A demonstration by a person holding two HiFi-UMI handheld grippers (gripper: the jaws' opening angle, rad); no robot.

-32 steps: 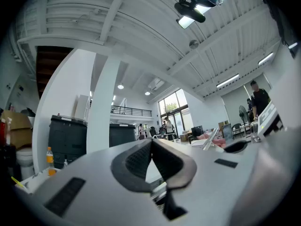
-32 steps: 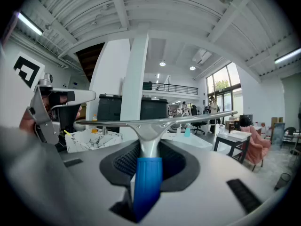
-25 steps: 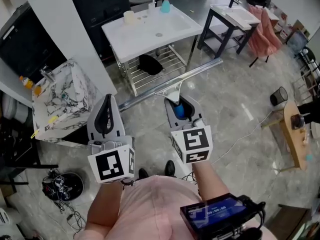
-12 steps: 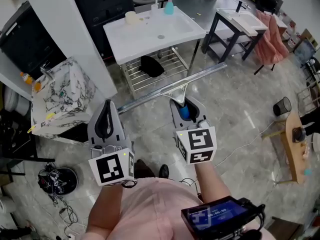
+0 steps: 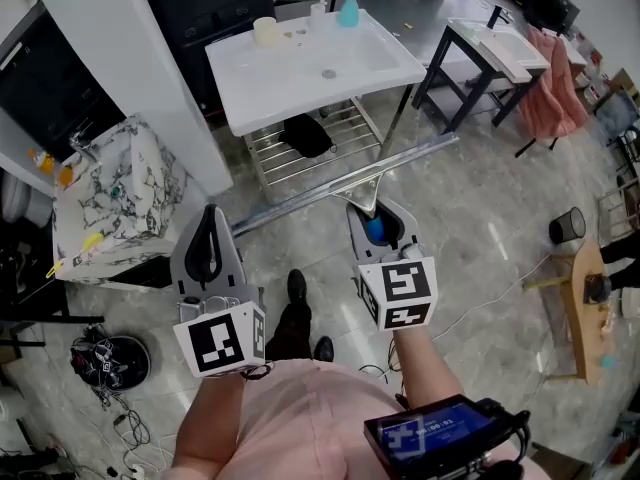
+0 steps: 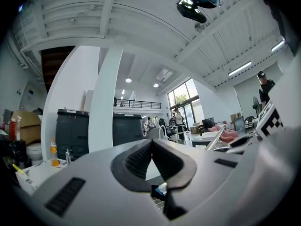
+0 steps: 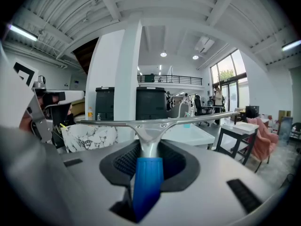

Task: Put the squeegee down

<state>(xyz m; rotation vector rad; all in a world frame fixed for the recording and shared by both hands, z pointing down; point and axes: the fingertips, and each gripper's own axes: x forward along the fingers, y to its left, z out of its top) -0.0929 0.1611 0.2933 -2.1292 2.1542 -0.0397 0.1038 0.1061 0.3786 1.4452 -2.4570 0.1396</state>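
Observation:
The squeegee has a long metal blade point(image 5: 345, 185) and a blue handle point(image 5: 374, 230). My right gripper point(image 5: 375, 214) is shut on that handle and holds the squeegee in the air over the grey floor, with the blade crosswise in front of the white sink table point(image 5: 245, 93). In the right gripper view the blue handle point(image 7: 146, 178) sits between the jaws of my right gripper point(image 7: 148, 149), and the blade point(image 7: 188, 118) spans the picture. My left gripper point(image 5: 207, 240) hangs to the left of it, shut and holding nothing; my left gripper point(image 6: 151, 144) shows its pads meeting.
The sink table carries a blue soap bottle point(image 5: 349, 10) and a pale cup point(image 5: 265, 31), with a wire rack point(image 5: 335, 133) beneath. A marble basin point(image 5: 110, 193) and white pillar point(image 5: 130, 68) stand left. A dark desk point(image 5: 470, 58), pink cloth point(image 5: 560, 83), bin point(image 5: 566, 225) and wooden table point(image 5: 585, 298) are right.
Both grippers have moved forward toward the white sink table, the squeegee going along in the right one. The person's feet have stepped ahead. Neither grip has changed.

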